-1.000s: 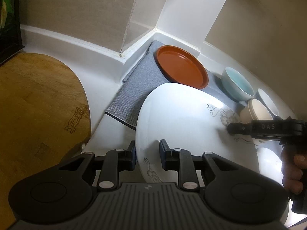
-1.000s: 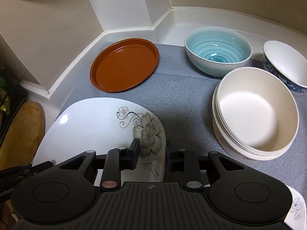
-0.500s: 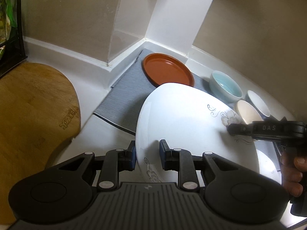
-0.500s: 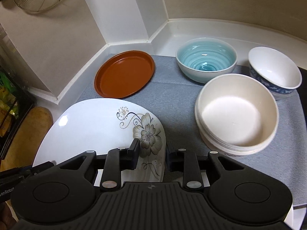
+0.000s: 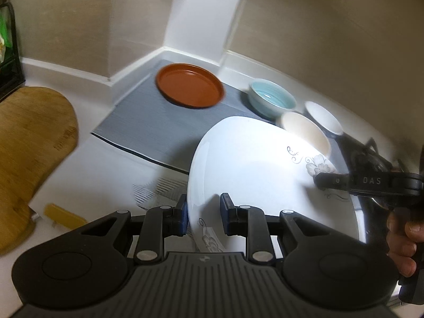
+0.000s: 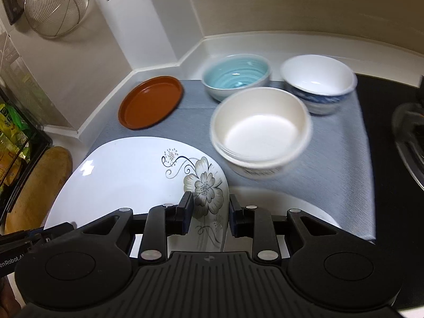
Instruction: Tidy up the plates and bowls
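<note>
Plate (image 5: 254,169) pinched at two edges — my left gripper (image 5: 203,216) on its near rim, my right gripper (image 6: 209,216) on the flowered rim. It hangs tilted over the near edge of the grey mat (image 6: 331,175); the brown plate (image 6: 151,102) lies far-left of both.

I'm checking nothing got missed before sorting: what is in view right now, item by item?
flowered plate: 1, white, held above the mat's near edge
flat plate: 1, brown, mat's far left
ribbed bowl: 1, light blue, mat's back
patterned bowl: 1, white and blue, mat's back right
plain bowl: 1, cream, mid mat
mat: 1, grey, counter corner
cutting board: 1, wooden, left counter
strainer: 1, metal, on wall
left tool: black, gripping the plate's near-left rim
right tool: black, gripping its flowered rim
</note>
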Demonstrator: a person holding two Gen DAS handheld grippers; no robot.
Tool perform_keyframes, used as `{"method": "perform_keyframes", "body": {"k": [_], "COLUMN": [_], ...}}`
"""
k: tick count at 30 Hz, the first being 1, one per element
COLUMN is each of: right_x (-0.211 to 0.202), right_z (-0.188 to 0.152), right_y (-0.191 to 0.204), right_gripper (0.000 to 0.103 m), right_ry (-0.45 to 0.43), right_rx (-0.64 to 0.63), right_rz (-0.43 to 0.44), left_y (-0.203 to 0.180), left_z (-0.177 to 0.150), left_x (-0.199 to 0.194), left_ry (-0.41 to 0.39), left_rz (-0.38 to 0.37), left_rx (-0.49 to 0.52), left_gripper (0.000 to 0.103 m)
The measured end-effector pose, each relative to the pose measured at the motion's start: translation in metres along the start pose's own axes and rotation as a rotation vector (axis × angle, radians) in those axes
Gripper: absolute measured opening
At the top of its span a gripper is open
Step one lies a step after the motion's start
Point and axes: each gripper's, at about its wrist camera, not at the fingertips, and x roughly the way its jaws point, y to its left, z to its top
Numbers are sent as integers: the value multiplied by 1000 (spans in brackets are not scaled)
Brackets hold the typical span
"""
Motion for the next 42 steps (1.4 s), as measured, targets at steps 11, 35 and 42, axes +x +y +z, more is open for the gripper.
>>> {"method": "perform_keyframes", "body": {"k": [11, 35, 42], "right_x": [-35, -37, -37], "right_z": [-36, -61, -60], "right_y": [-49, -75, -73], "right_gripper": [29, 29, 29], "right_ry": [-7, 11, 11], "right_rx": [62, 112, 108], "right_rz": [-34, -36, -41], "left_y": [-49, -65, -64], "left_z": [-32, -45, -47], "left_x": [-6, -2, -2], "left_ry": [29, 62, 66], "left_rz": [-24, -14, -14], "left_rx": [61, 106, 102], "left_gripper": [27, 27, 27]}}
